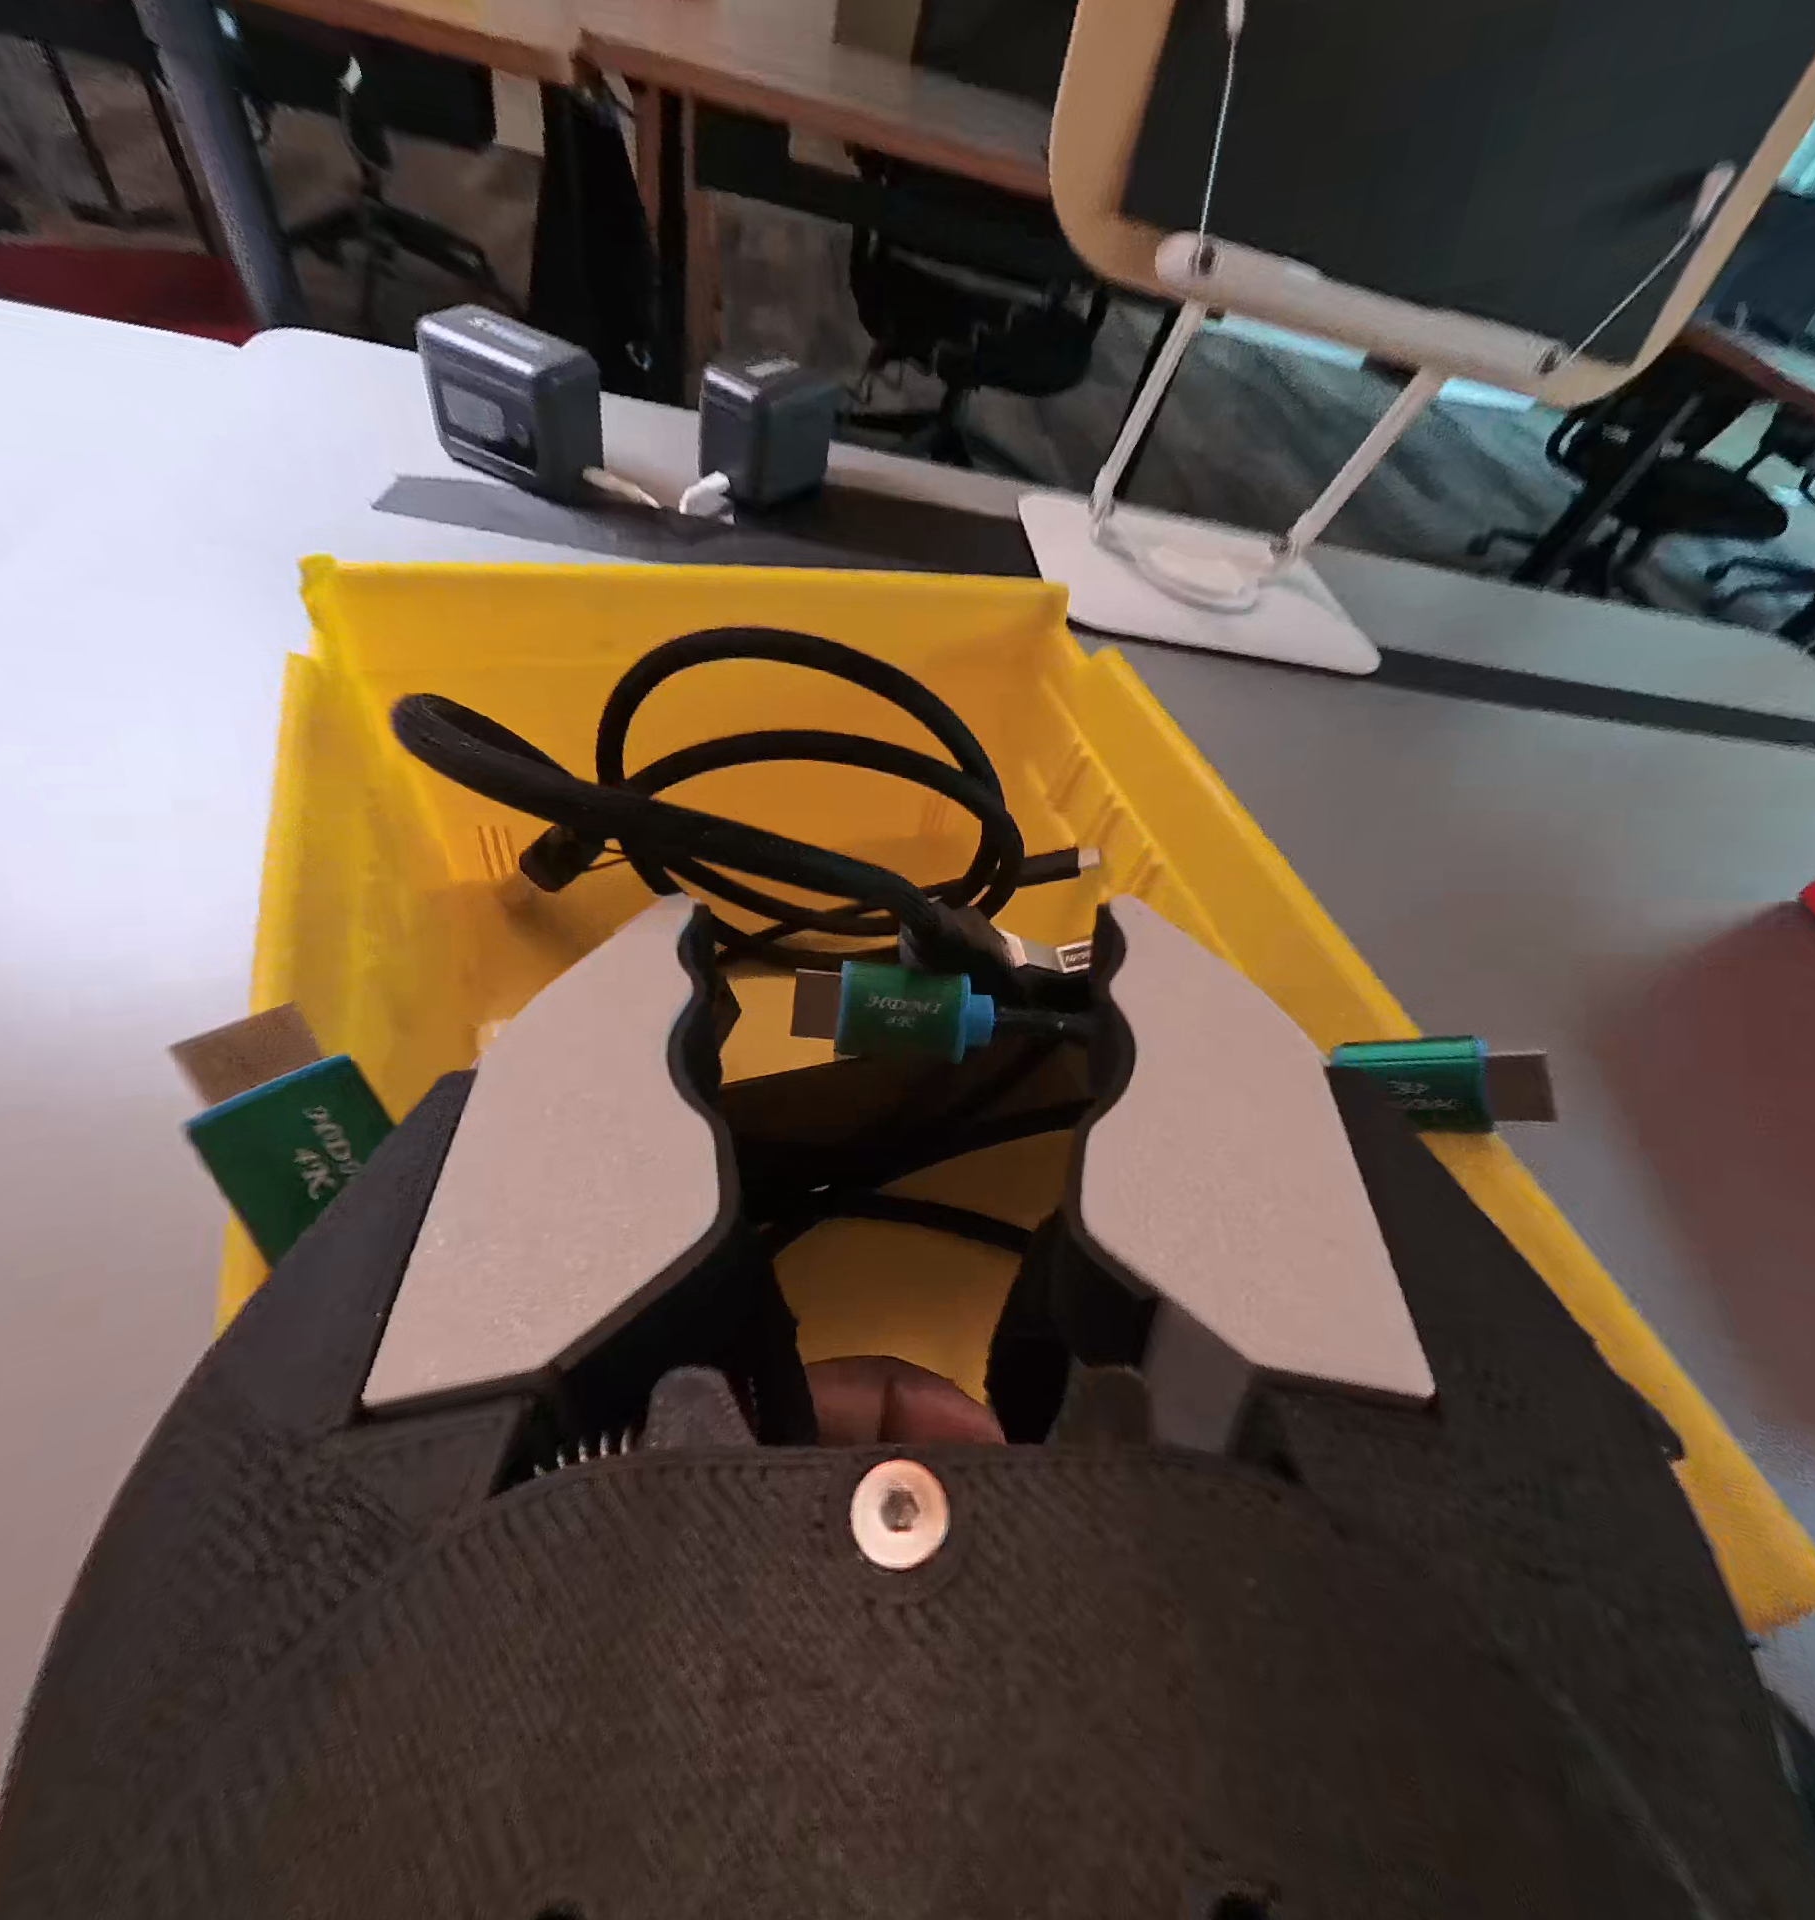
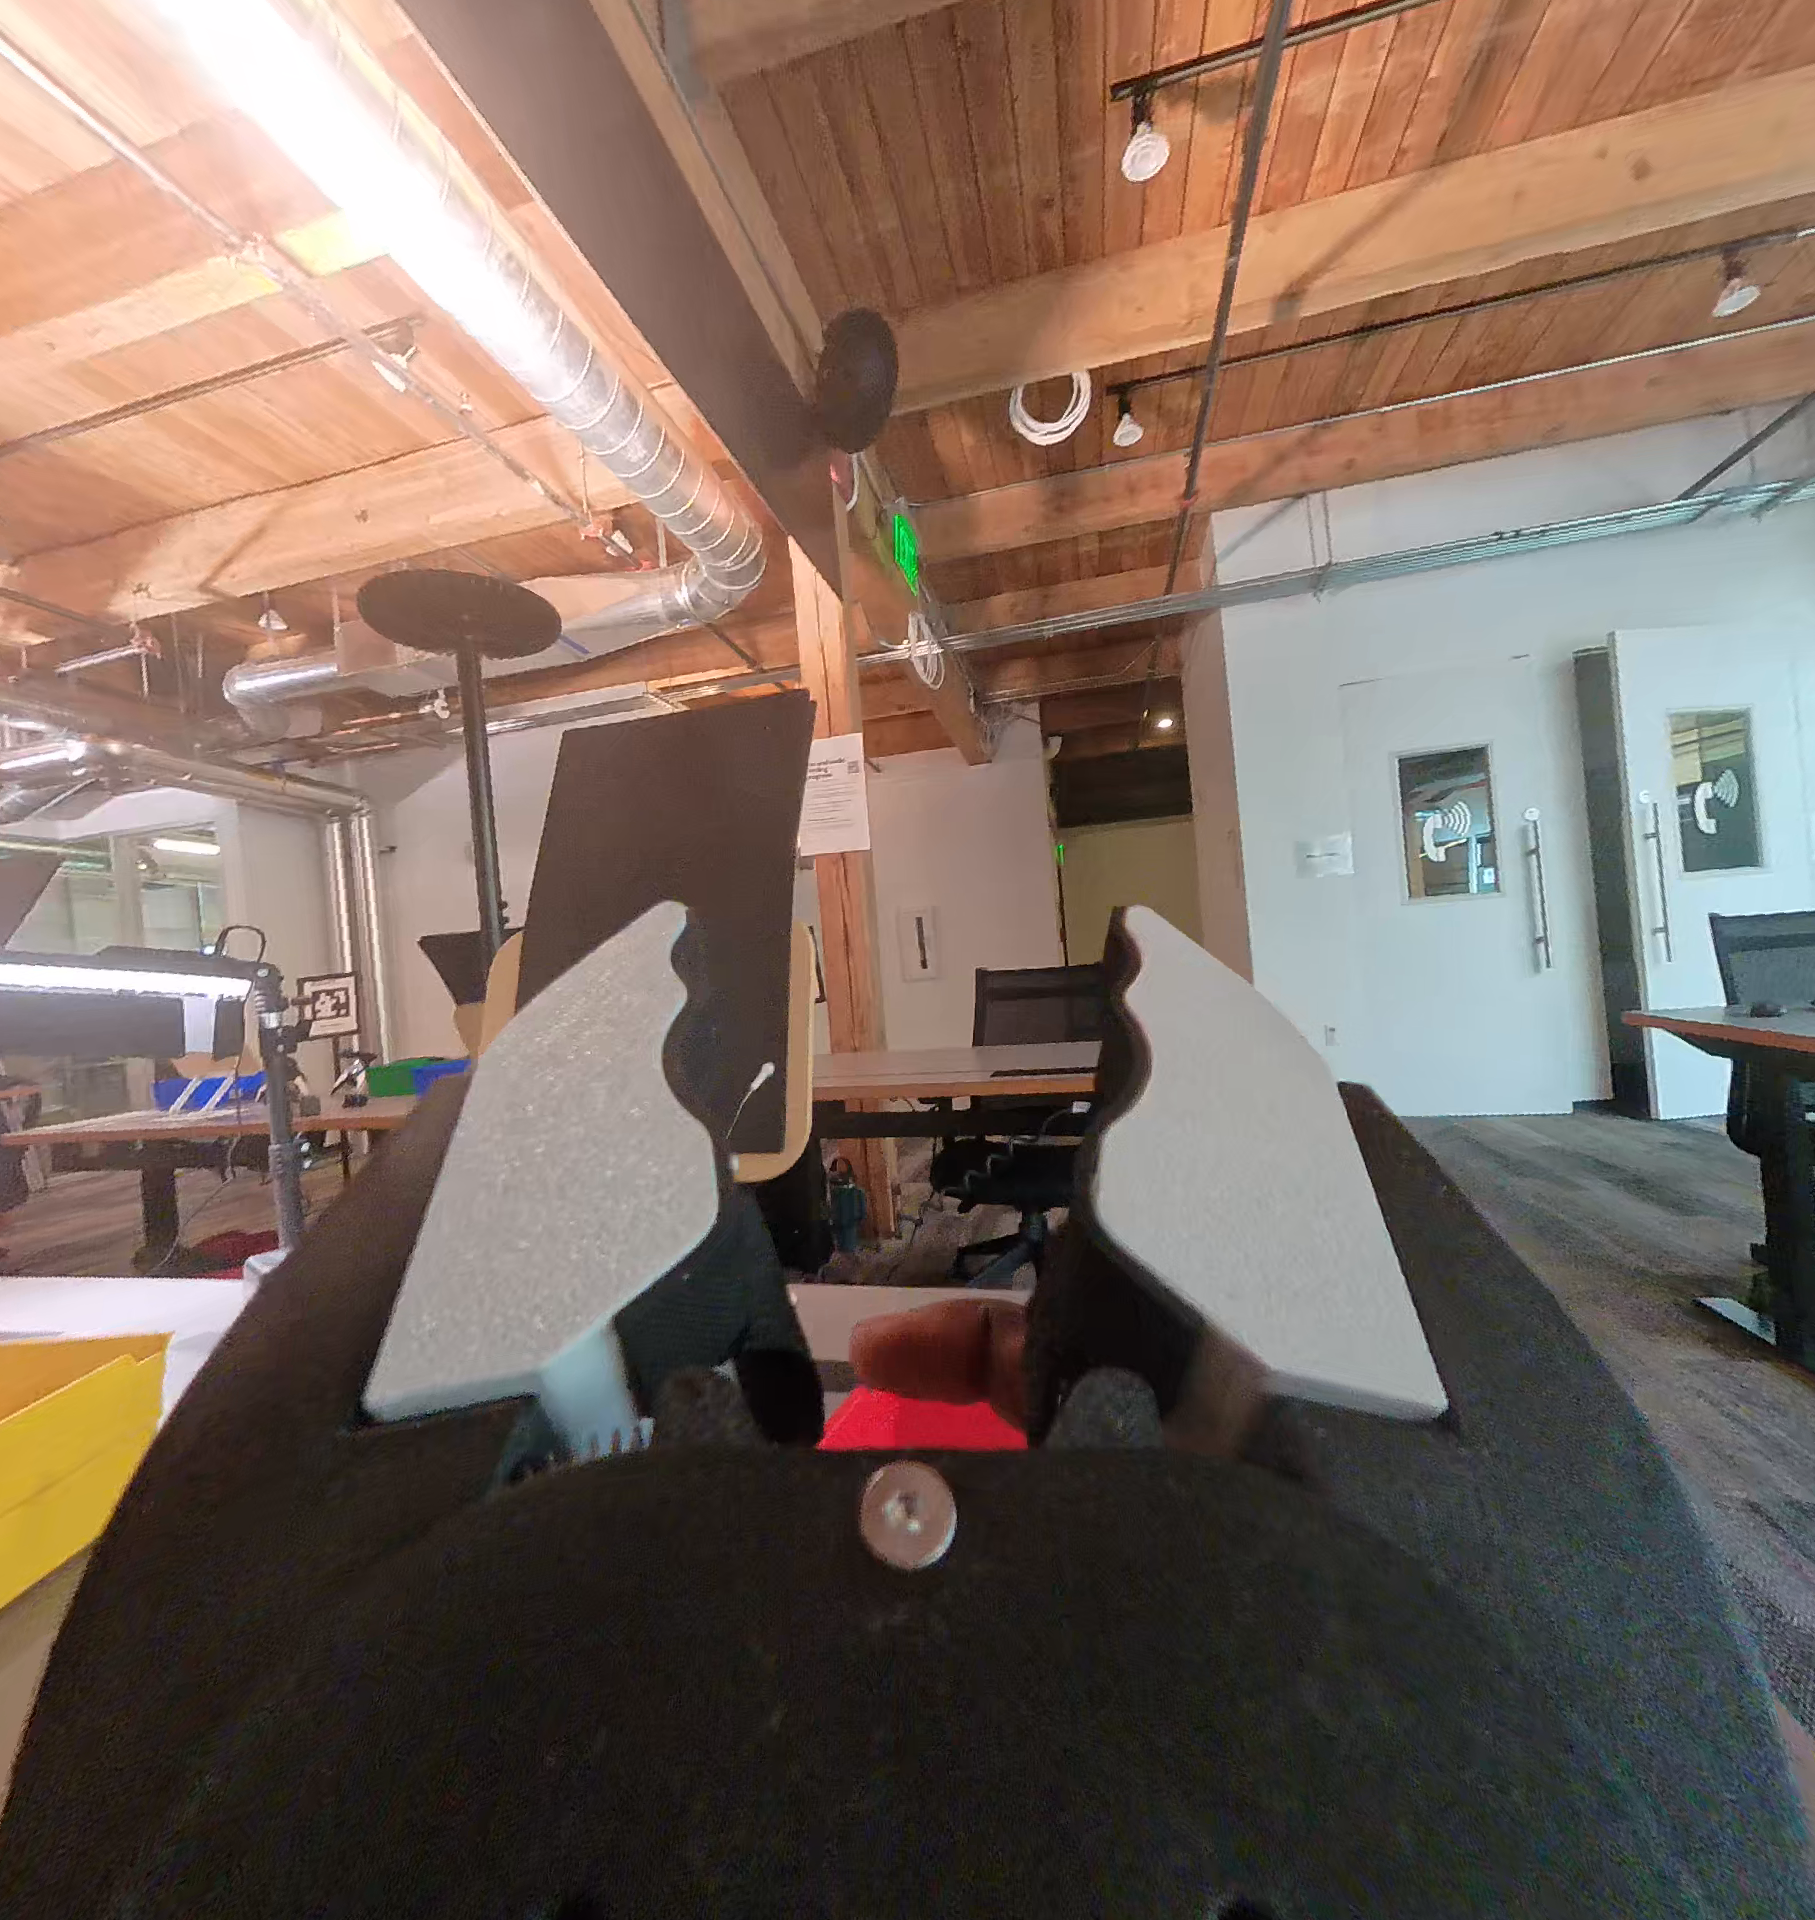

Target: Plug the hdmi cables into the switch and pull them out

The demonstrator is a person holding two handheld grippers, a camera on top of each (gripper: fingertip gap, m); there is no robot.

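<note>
Yellow bin [image 1: 674, 623] on table, holding coiled black HDMI cables [image 1: 778, 790] with green plugs [image 1: 903, 1010]; left gripper [image 1: 898, 935] spread, empty, above them; right gripper [image 2: 898, 935] spread, empty, aimed away; switch unidentified; risk: tangled loops dragging neighbouring cables when one lifts.

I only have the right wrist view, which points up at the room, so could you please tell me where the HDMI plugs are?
Observer: In the left wrist view, a green plug lies in the yellow bin, seen between the fingers of the left gripper.
Operator: Are there other plugs?
Observer: Two: a left plug sticking out over the bin's left wall, and a right plug over its right rim.
Operator: Is the left gripper holding anything?
Observer: No, its jaws stand wide apart and nothing is pinched.
</note>
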